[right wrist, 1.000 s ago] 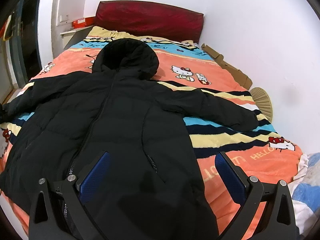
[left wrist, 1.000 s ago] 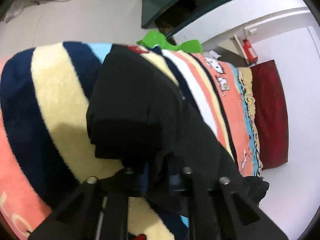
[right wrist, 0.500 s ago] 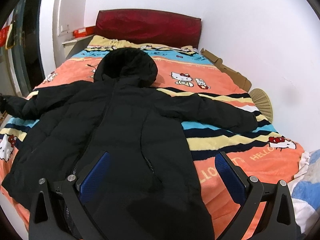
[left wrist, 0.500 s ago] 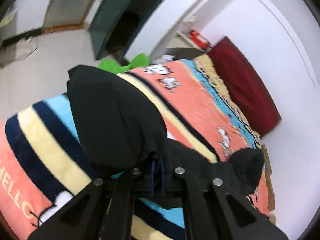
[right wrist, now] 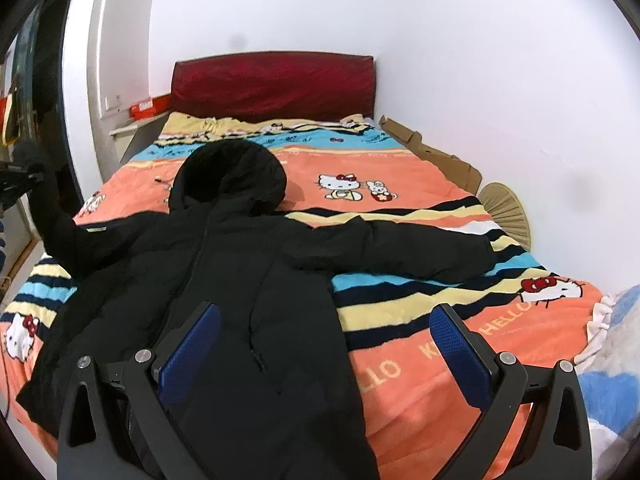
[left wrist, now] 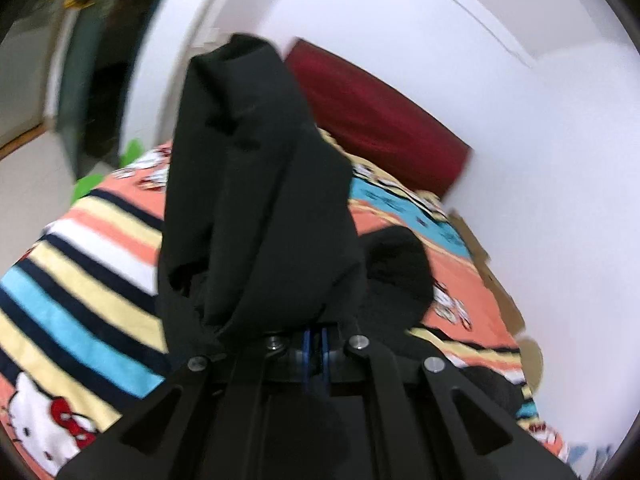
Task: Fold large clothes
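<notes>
A black hooded jacket (right wrist: pixel 224 280) lies spread on the striped Hello Kitty bedspread (right wrist: pixel 400 184), hood towards the red headboard, one sleeve stretched to the right. My left gripper (left wrist: pixel 314 338) is shut on the end of the jacket's left sleeve (left wrist: pixel 256 184), which is lifted off the bed and hangs in front of the lens. In the right wrist view that sleeve (right wrist: pixel 56 224) rises at the far left to the left gripper (right wrist: pixel 16 178). My right gripper (right wrist: pixel 324 344) is open and empty above the jacket's lower hem.
A dark red headboard (right wrist: pixel 276 84) stands against the white wall. Cardboard pieces (right wrist: pixel 432 152) and a woven fan (right wrist: pixel 504 208) lie along the bed's right edge. A blue and white blanket (right wrist: pixel 612 376) is at the right. A green object (left wrist: pixel 90 184) sits on the floor left of the bed.
My left gripper has lifted the sleeve end off the bedspread and swung towards the headboard. The sleeve now rises from the bed. My right gripper has drawn back and stays open.
</notes>
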`<state>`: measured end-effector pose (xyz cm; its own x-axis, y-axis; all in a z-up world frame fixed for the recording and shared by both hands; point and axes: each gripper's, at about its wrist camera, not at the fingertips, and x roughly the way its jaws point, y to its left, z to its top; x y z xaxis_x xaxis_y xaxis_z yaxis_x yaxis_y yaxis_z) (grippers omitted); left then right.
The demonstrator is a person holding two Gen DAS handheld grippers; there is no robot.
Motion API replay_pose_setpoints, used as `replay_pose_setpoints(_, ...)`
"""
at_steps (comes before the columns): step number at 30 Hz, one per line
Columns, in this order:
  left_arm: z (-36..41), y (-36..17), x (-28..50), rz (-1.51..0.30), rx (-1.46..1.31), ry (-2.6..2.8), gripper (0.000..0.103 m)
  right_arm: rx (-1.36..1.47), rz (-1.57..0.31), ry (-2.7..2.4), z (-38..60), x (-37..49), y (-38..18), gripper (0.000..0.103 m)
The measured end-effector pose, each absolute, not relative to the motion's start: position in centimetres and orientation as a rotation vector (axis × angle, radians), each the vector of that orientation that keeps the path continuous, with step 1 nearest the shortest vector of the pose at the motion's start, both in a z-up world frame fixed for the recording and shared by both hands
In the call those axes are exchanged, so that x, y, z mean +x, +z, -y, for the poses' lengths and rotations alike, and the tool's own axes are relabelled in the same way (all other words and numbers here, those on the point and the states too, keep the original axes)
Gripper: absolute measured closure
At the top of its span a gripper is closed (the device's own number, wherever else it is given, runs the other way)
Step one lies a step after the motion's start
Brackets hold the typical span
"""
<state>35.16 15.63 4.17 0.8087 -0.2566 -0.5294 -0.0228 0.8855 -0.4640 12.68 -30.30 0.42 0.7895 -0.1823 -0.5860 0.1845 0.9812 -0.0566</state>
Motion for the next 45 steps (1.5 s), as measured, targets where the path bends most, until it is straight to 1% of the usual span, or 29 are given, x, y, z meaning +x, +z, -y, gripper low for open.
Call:
replay_pose_setpoints(5,-5.4,4.7,36.8,-0.658,-0.395,-0.266,0.100,0.043,-0.626,-0.208,32.2,12.9,-0.2,0.000)
replay_pose_setpoints(11,5.2,1.8,38.0,-0.741,-0.339,-0.371,0.100,0.090,-0.631,-0.245,35.0,13.3,-1.3,0.000)
replay_pose_setpoints(16,12.5,-2.7,39.3,-0.840,-0.269,-0.410,0.100,0.100,-0.628,-0.282,36.9,13.5,-2.2,0.000)
replay_pose_setpoints(23,17.6,-11.6,39.1,-0.982,-0.109,-0.406,0.100,0.130,-0.653,-0.292,38.5,14.0,-3.6,0.000)
replay_pose_setpoints(25,19.0,-12.9,39.0,-1.002,-0.059,-0.407,0.093,0.136,-0.660,-0.290,38.6,14.1,-3.9,0.000)
replay_pose_setpoints(26,19.4,-13.1,38.8,-1.005,-0.050,-0.417,0.088,0.137,-0.663,-0.288,38.6,14.1,-3.9,0.000)
replay_pose_setpoints(28,20.0,-12.9,38.0,-0.984,-0.046,-0.455,0.058,0.136,-0.666,-0.286,38.5,14.1,-4.0,0.000)
replay_pose_setpoints(29,20.0,-12.2,37.5,-0.961,-0.046,-0.469,0.055,0.134,-0.667,-0.284,38.3,14.1,-4.0,0.000)
replay_pose_setpoints(34,20.7,-8.9,35.4,-0.899,-0.035,-0.563,0.054,0.123,-0.675,-0.279,37.6,14.1,-3.7,0.000)
replay_pose_setpoints(37,18.4,-6.8,35.3,-0.886,-0.037,-0.550,0.054,0.097,-0.693,-0.259,36.7,14.6,-3.3,0.000)
replay_pose_setpoints(41,11.7,-5.5,36.9,-0.881,-0.038,-0.438,0.054,0.071,-0.725,-0.184,34.5,16.8,-3.0,0.000)
replay_pose_setpoints(45,4.1,-5.6,39.1,-0.870,-0.060,-0.291,0.054,0.038,-0.725,-0.097,31.1,20.9,-2.6,0.000)
